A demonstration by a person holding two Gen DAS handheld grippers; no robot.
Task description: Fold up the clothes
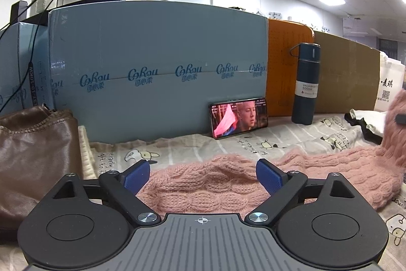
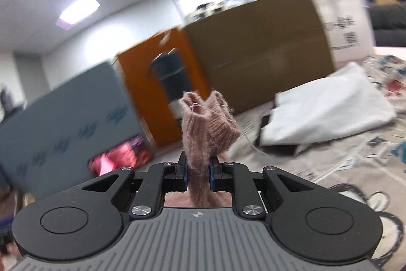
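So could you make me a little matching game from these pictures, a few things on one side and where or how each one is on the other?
Things:
1. dark blue steel vacuum flask
2. black smartphone with a lit screen
3. pink cable-knit sweater
4. brown leather bag

Places or states:
A. leaning against the grey-blue carton
B. at the far left edge of the left wrist view
C. standing upright in front of the orange box
D. one end pinched in the right gripper, the rest lying by the open left gripper

Pairs: 1-C, 2-A, 3-D, 4-B
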